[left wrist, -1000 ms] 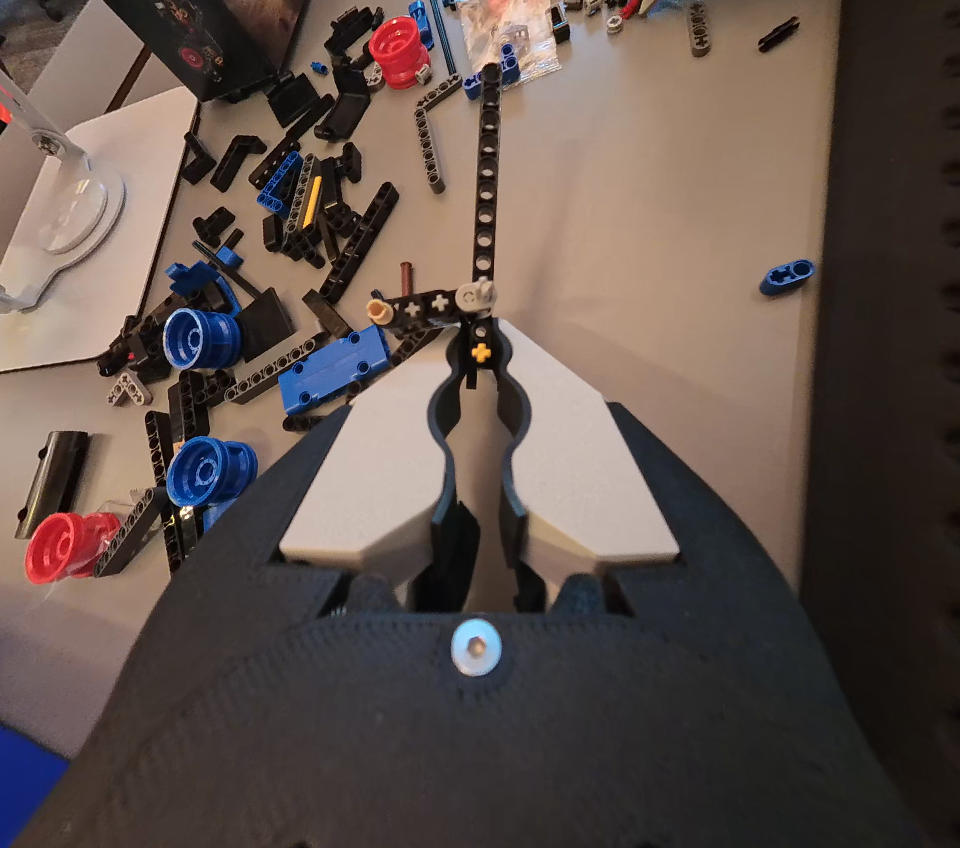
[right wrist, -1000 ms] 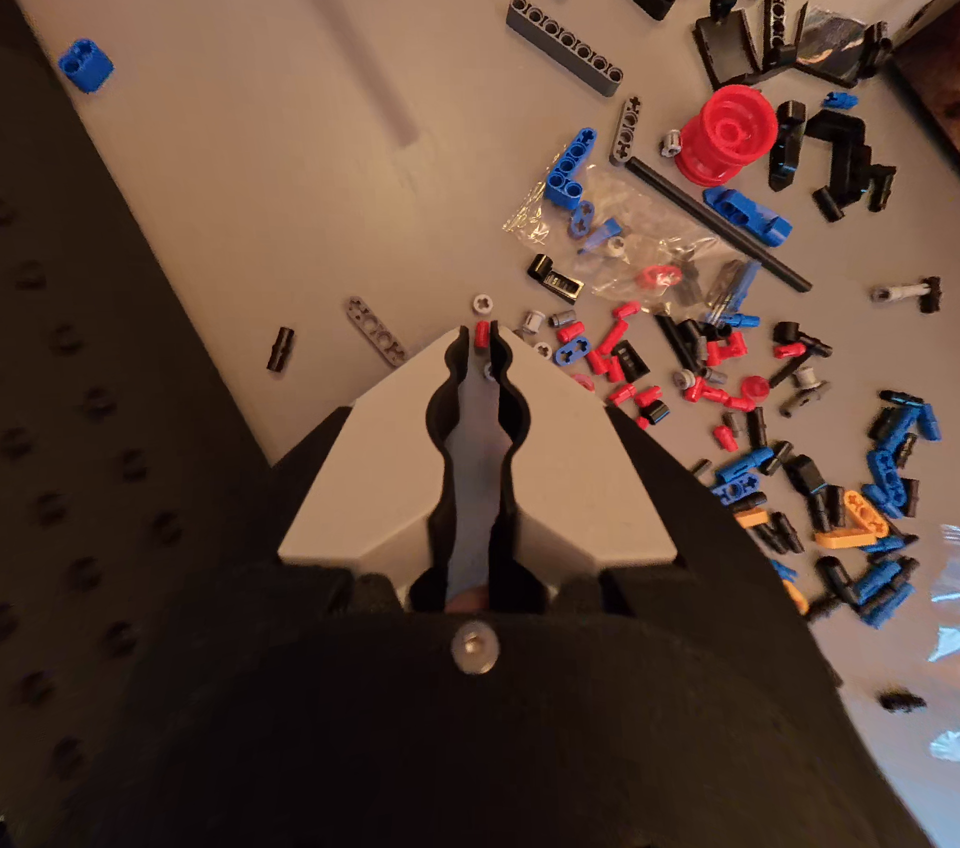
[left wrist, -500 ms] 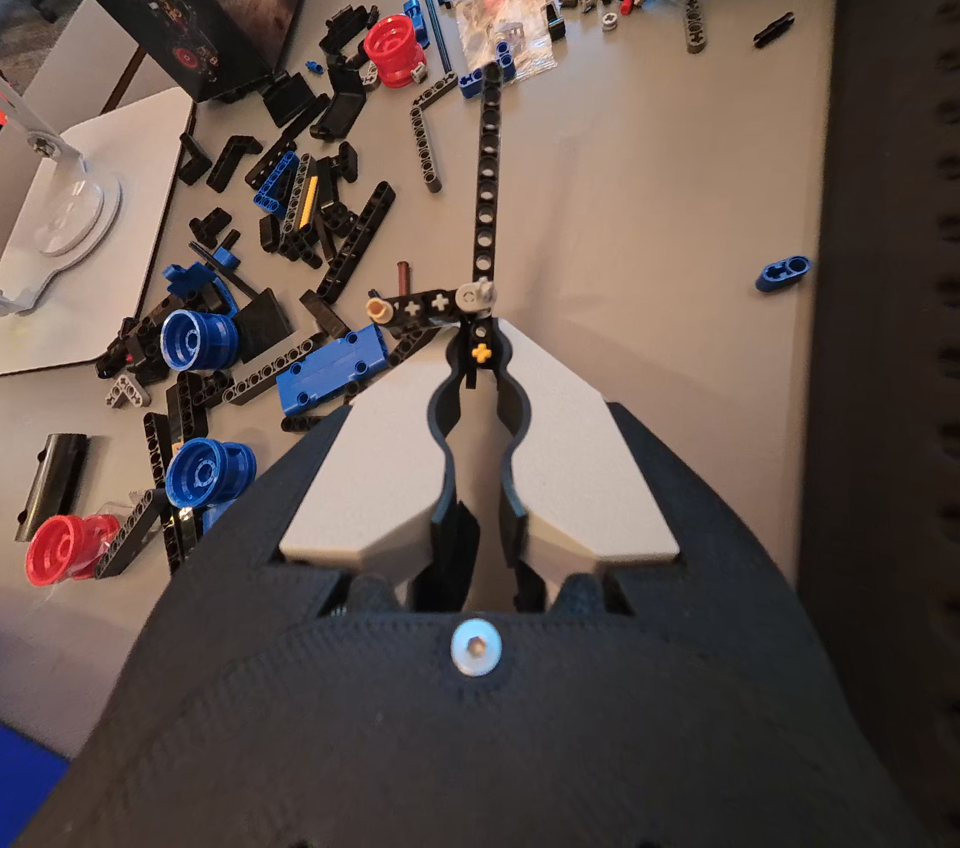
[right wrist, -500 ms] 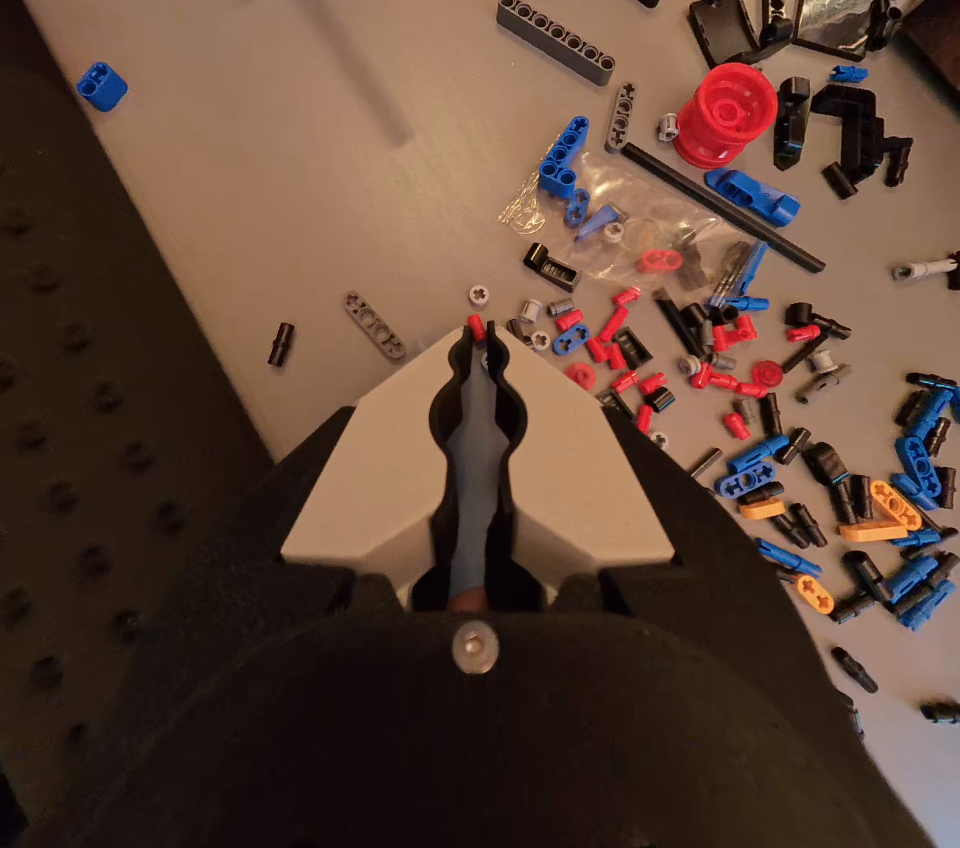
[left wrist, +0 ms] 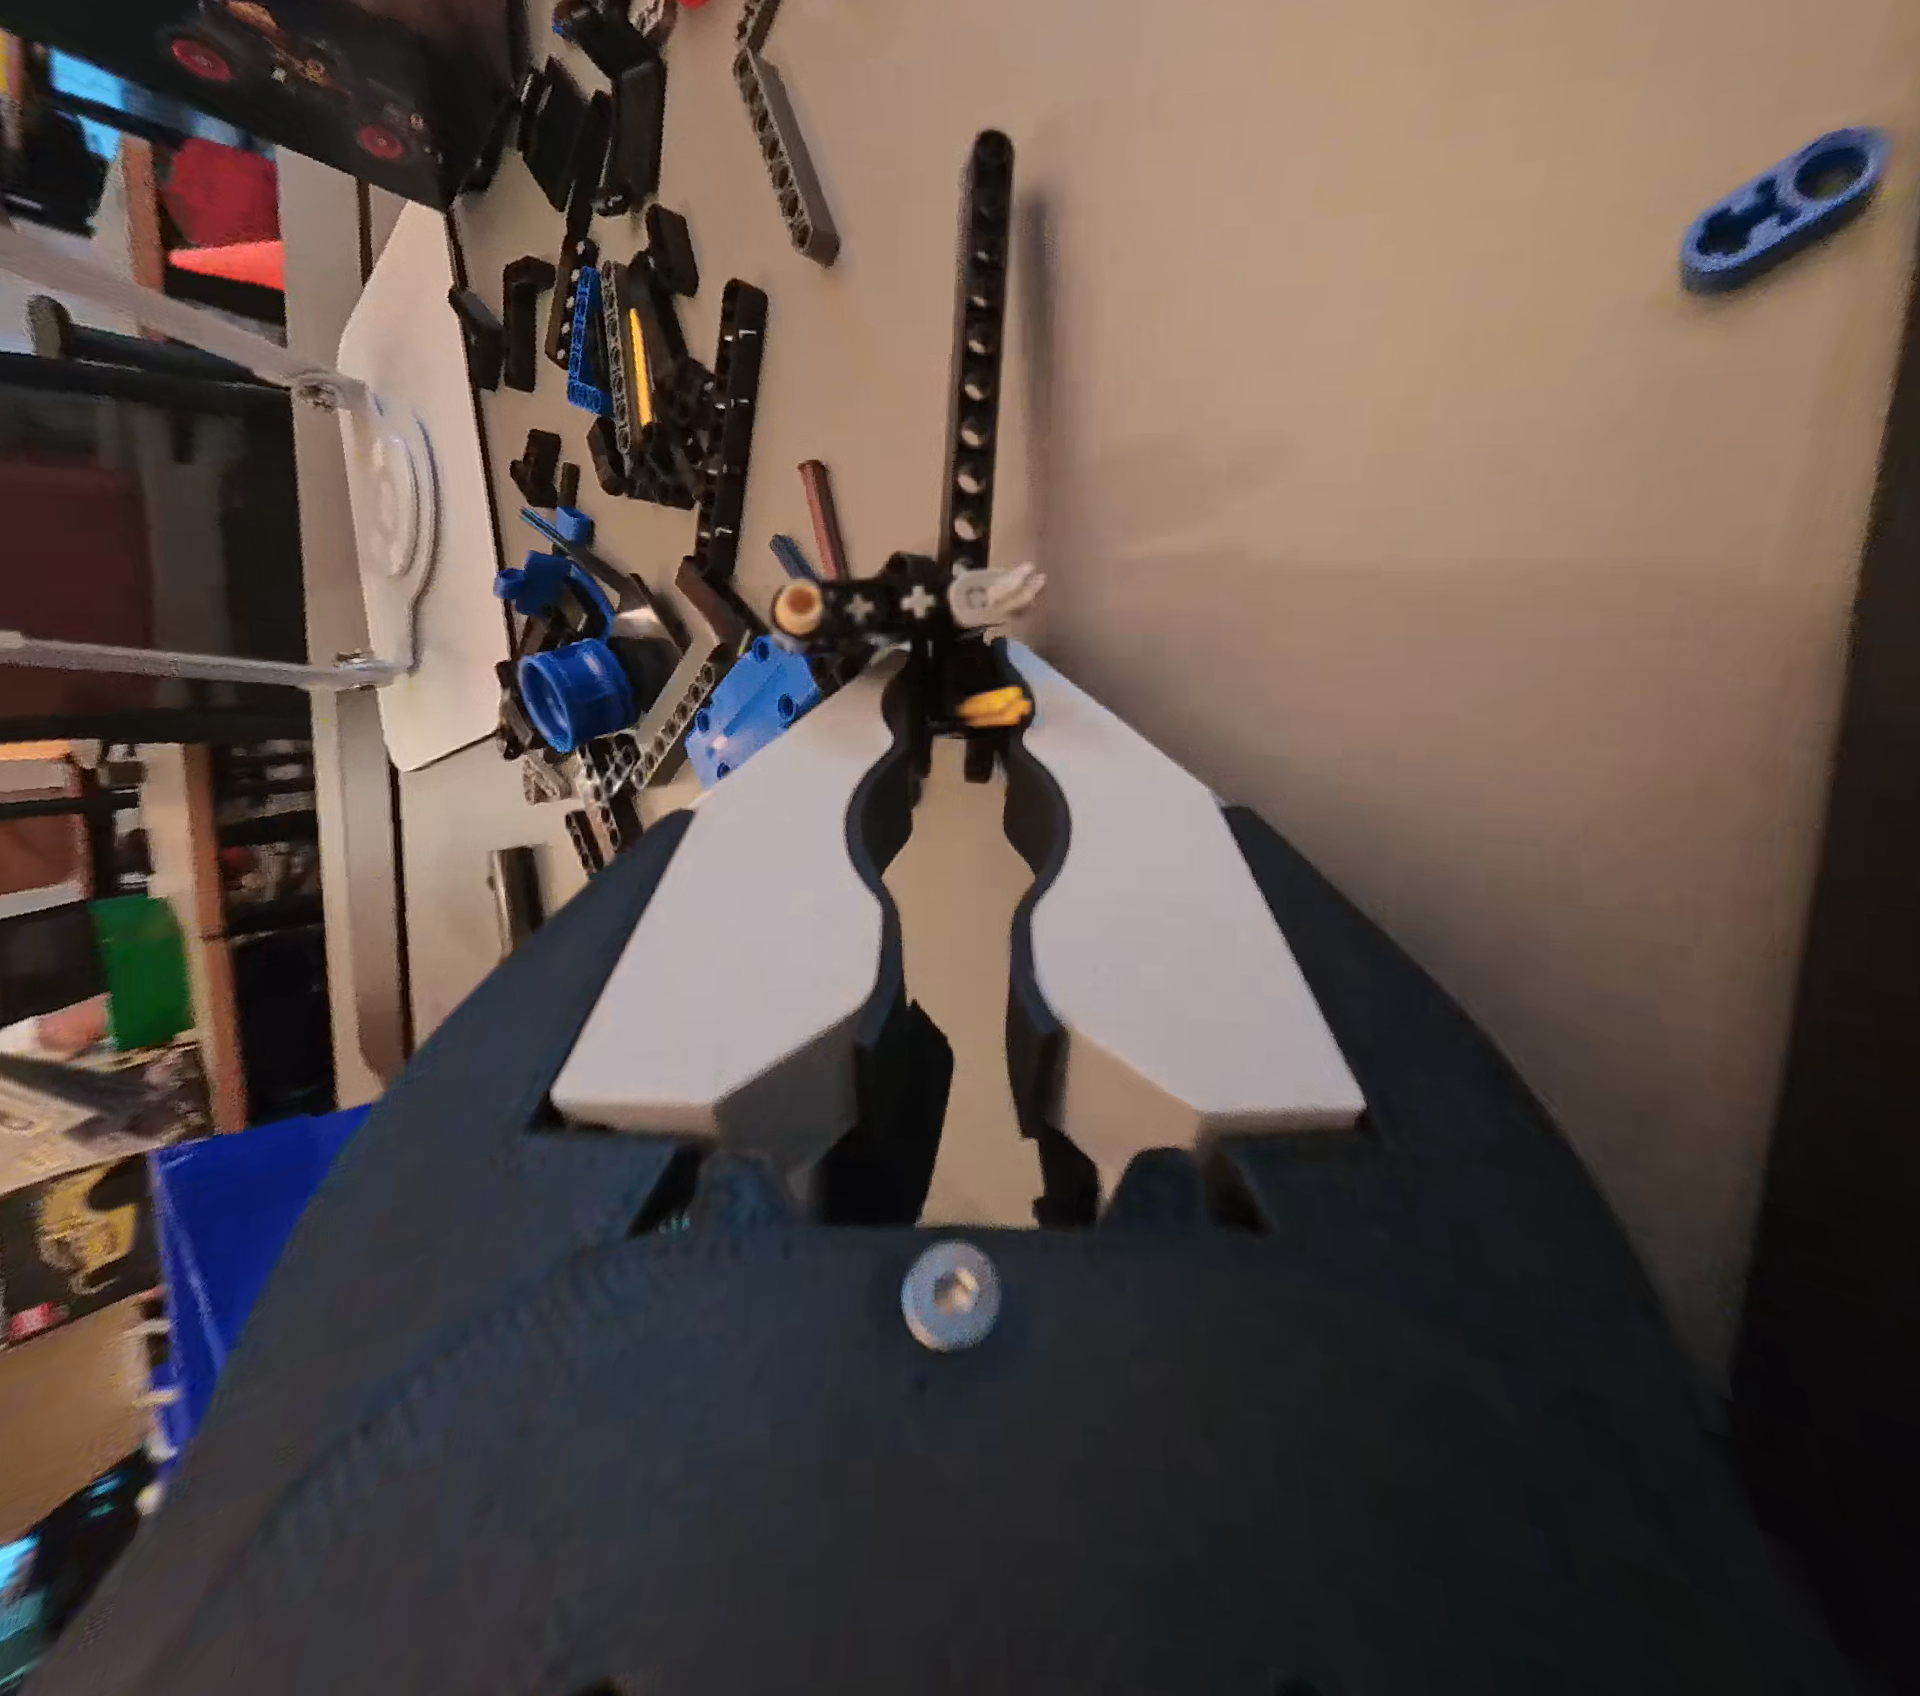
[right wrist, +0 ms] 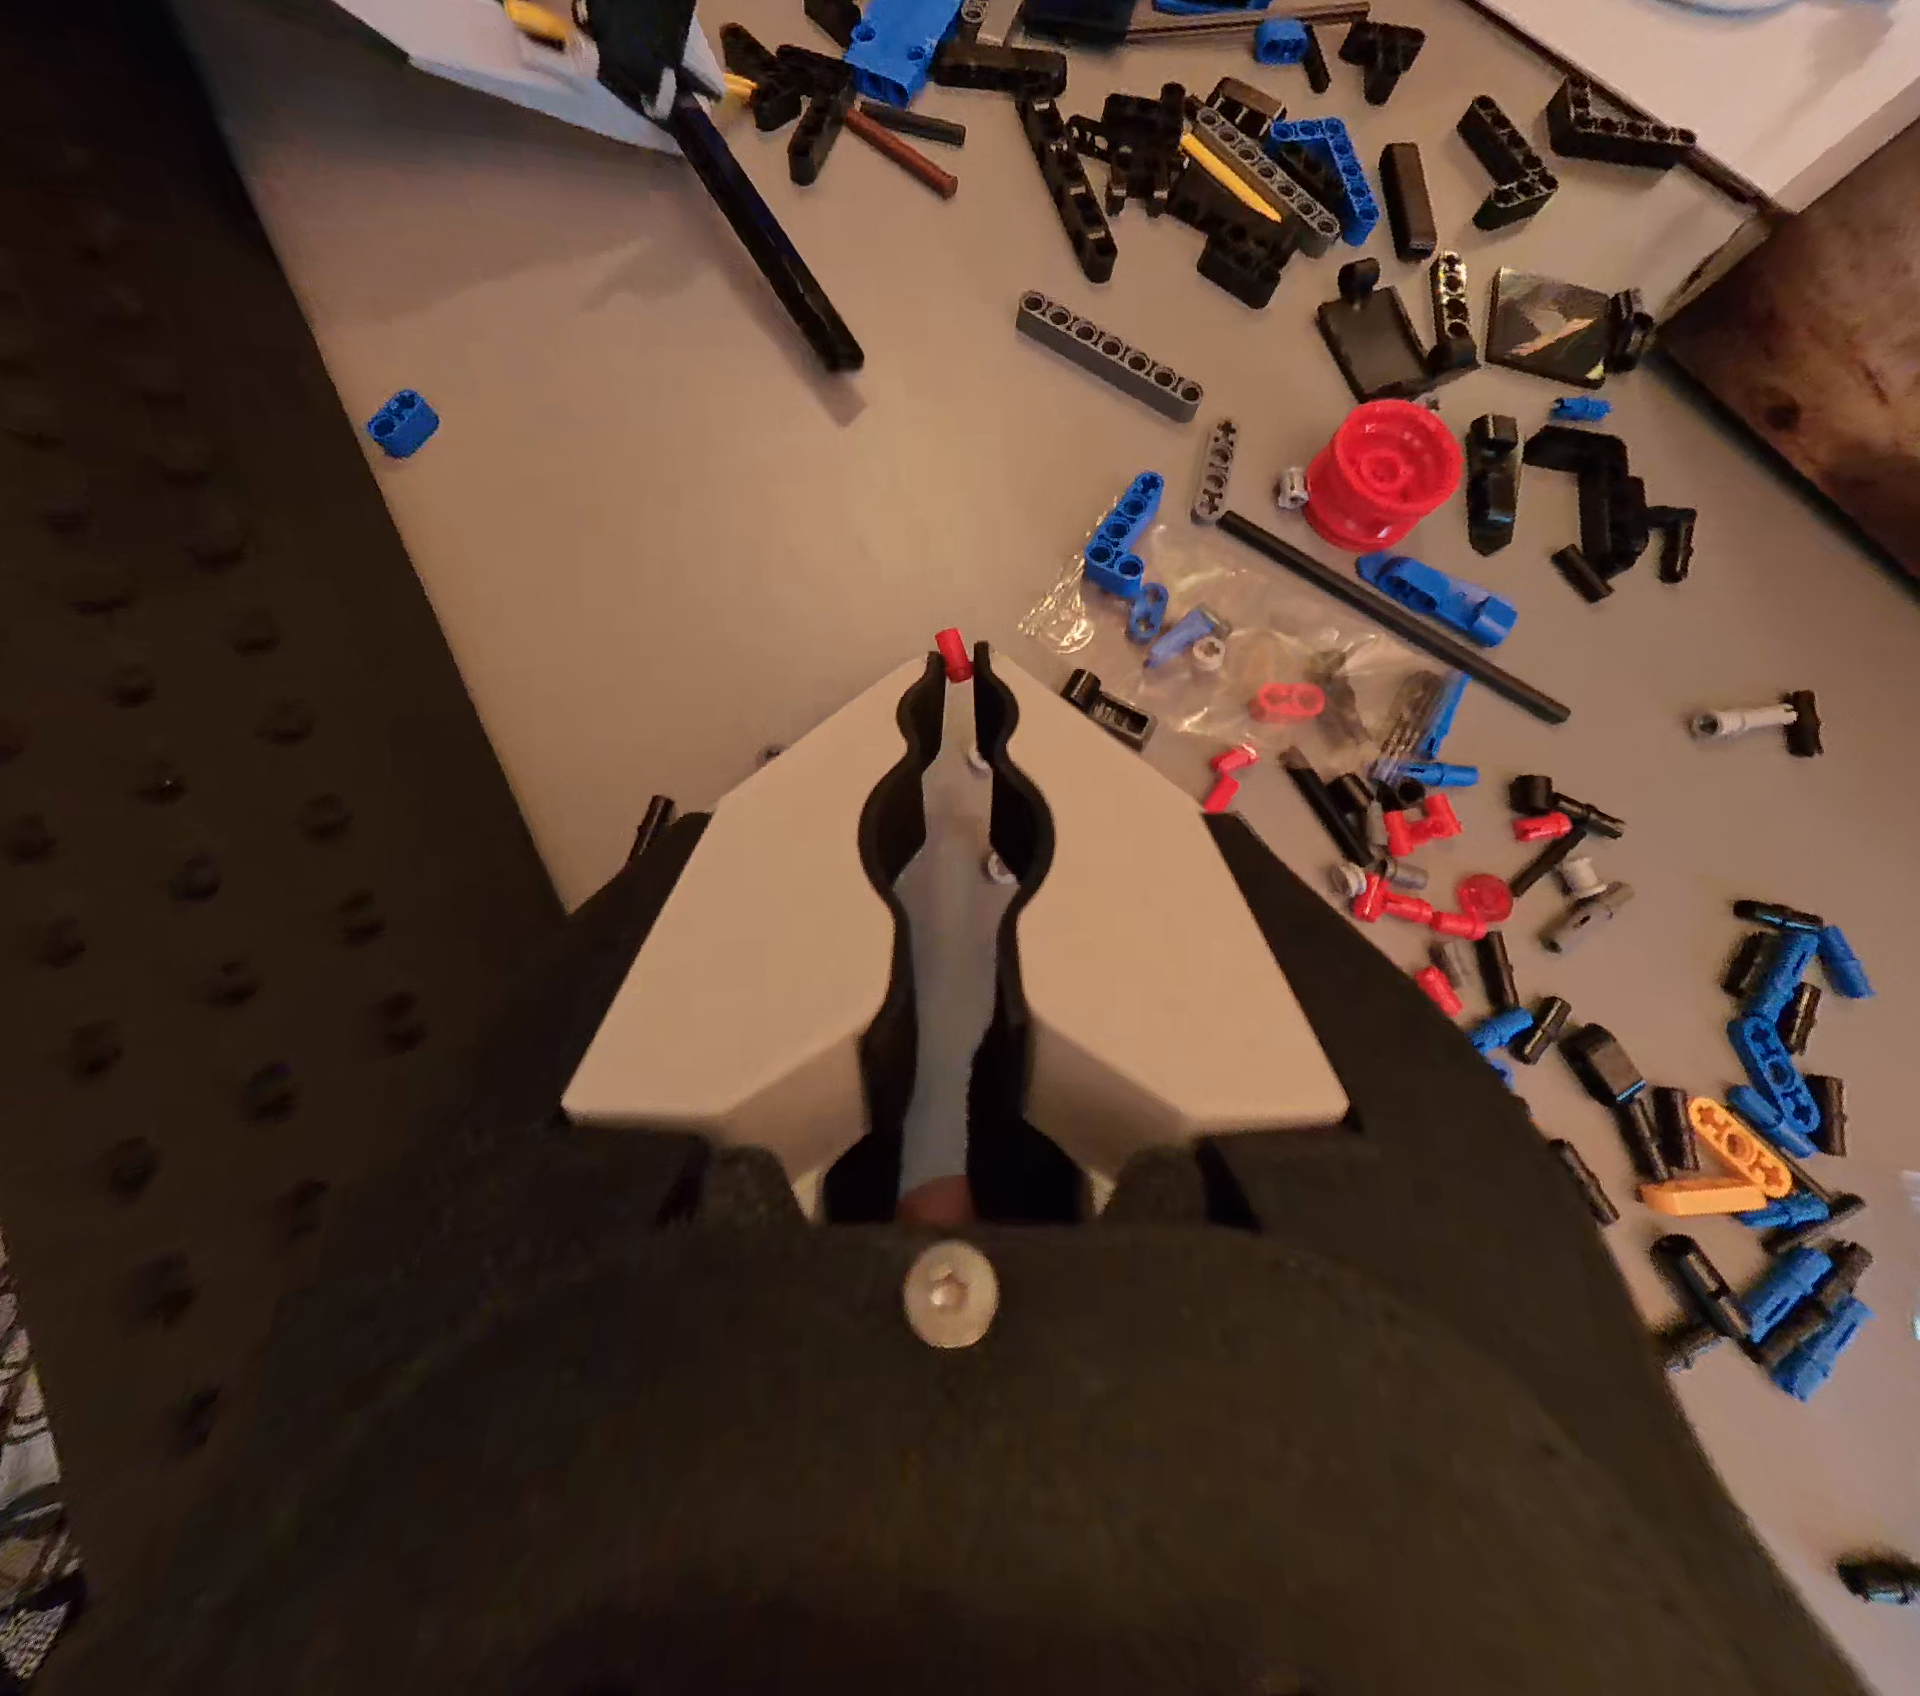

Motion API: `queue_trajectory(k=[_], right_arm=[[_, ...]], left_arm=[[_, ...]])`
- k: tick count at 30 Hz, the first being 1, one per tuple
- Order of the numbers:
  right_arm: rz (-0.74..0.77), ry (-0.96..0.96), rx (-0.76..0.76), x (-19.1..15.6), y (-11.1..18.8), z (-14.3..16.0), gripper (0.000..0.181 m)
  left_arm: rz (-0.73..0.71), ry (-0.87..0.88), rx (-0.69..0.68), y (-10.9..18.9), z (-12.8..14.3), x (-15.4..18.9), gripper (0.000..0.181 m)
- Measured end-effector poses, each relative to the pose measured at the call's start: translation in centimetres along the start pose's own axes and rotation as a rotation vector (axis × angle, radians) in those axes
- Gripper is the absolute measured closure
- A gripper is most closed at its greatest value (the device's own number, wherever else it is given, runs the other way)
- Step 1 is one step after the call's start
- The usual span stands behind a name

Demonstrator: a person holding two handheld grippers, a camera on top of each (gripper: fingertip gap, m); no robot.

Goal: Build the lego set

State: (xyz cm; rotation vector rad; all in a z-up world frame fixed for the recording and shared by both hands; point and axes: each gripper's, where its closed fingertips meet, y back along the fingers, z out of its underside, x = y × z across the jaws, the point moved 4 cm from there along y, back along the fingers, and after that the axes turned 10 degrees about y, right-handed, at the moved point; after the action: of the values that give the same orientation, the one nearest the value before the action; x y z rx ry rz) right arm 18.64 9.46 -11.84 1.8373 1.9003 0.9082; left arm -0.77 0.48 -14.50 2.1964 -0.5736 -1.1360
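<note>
Your left claw point(left wrist: 951, 711) is clamped on the black beam assembly point(left wrist: 971, 441), which is lifted off the tabletop point(left wrist: 1351, 296); the long beam points away from the tips and a short cross piece with tan and grey pins sits just past them. Your right claw point(right wrist: 956, 659) pinches a small red pin point(right wrist: 951, 652) at its tips, above the tabletop and left of the clear parts bag point(right wrist: 1247, 670). Loose parts lie scattered around, with a red wheel hub point(right wrist: 1377, 483) just beyond that bag.

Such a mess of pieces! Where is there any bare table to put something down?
One open stretch of table lies between the small blue brick, the grey beam and the right gripper. Past the red wheel and beside the plastic bag, pieces crowd together.
</note>
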Motion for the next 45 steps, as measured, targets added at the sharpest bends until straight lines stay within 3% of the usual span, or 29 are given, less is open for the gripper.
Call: queue_trajectory(k=[9, 18, 22, 26, 31, 36, 38, 45], right_arm=[[0.002, 0.024, 0.032, -0.4, -0.5, -1.2, 0.177], [0.003, 0.047, 0.091, -0.3, -1.1, -3.1, 0.177], [-0.008, 0.042, 0.118, -0.2, -1.4, -3.7, 0.177], [-0.014, 0.040, 0.144, 0.1, -1.8, -4.4, 0.177], [-0.026, 0.056, 0.162, 0.3, -2.6, -5.2, 0.177], [-0.035, 0.060, 0.177, 0.4, -3.3, -5.4, 0.177], [-0.036, 0.054, 0.178, 0.5, -3.4, -5.2, 0.177], [-0.036, 0.038, 0.193, 0.9, -3.5, -5.0, 0.177]], left_arm=[[-0.142, -0.132, -0.019, -0.1, 0.2, 0.3, 0.169], [-0.036, 0.047, 0.083, 1.5, 0.0, -0.3, 0.129], [0.015, 0.085, 0.107, 3.8, 0.1, -1.5, 0.125], [-0.092, 0.134, 0.136, 6.1, 0.2, -5.7, 0.134], [-0.297, 0.186, 0.116, 6.7, 1.1, -12.8, 0.141], [-0.368, 0.210, 0.158, 4.7, 0.3, -18.9, 0.136], [-0.400, 0.168, 0.140, 3.6, -0.1, -20.9, 0.125], [-0.520, 0.020, 0.123, 0.9, -2.5, -25.6, 0.111]])
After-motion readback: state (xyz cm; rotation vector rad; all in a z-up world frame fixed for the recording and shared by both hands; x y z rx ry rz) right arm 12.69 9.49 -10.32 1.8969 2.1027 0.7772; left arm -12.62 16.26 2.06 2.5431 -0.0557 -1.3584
